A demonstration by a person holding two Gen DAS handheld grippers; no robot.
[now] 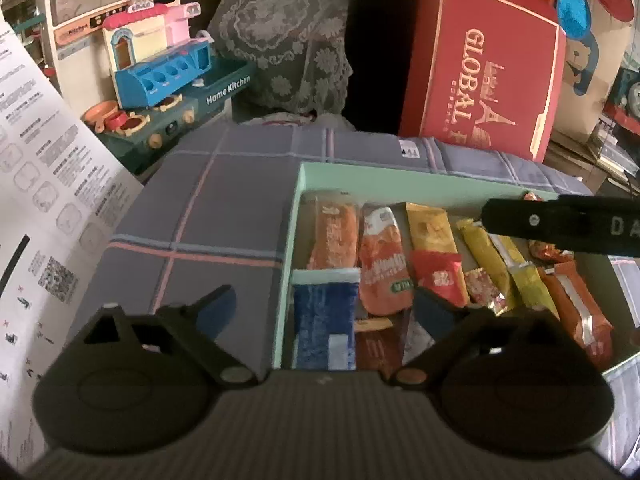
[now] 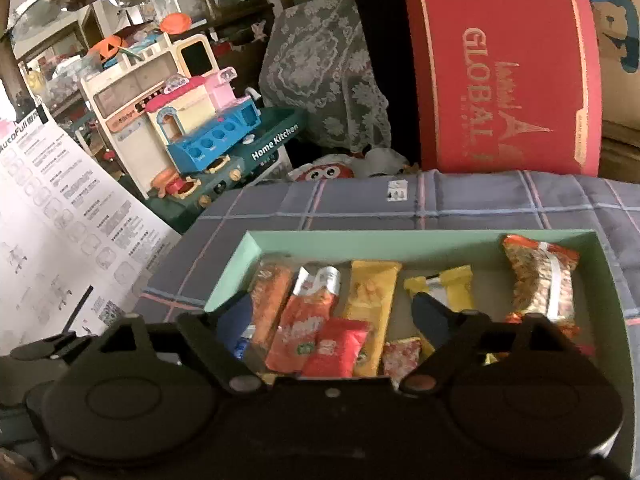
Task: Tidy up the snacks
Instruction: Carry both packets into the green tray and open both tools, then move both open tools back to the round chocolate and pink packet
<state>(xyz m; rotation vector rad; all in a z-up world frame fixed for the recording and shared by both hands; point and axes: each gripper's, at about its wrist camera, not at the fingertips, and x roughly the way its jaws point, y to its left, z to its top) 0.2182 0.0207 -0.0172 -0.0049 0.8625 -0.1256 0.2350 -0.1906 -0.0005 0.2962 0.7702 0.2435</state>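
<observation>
A mint green box [image 1: 400,178] [image 2: 400,240] sits on a plaid grey cloth and holds several snack packets side by side: orange [image 1: 336,236], orange-white [image 1: 382,264], yellow [image 2: 372,304], red [image 2: 336,346] and a blue one [image 1: 322,320] in a front compartment. A clear orange packet [image 2: 540,276] lies at the box's right end. My left gripper [image 1: 324,312] is open and empty over the box's left front corner. My right gripper [image 2: 332,312] is open and empty above the packets; its finger [image 1: 560,226] crosses the left wrist view.
A red gift box [image 1: 480,64] [image 2: 504,76] stands upright behind the cloth. A toy kitchen set [image 1: 160,76] [image 2: 208,132] and a lace-covered object [image 2: 324,72] stand at the back left. A printed white sheet [image 1: 44,200] leans at the left.
</observation>
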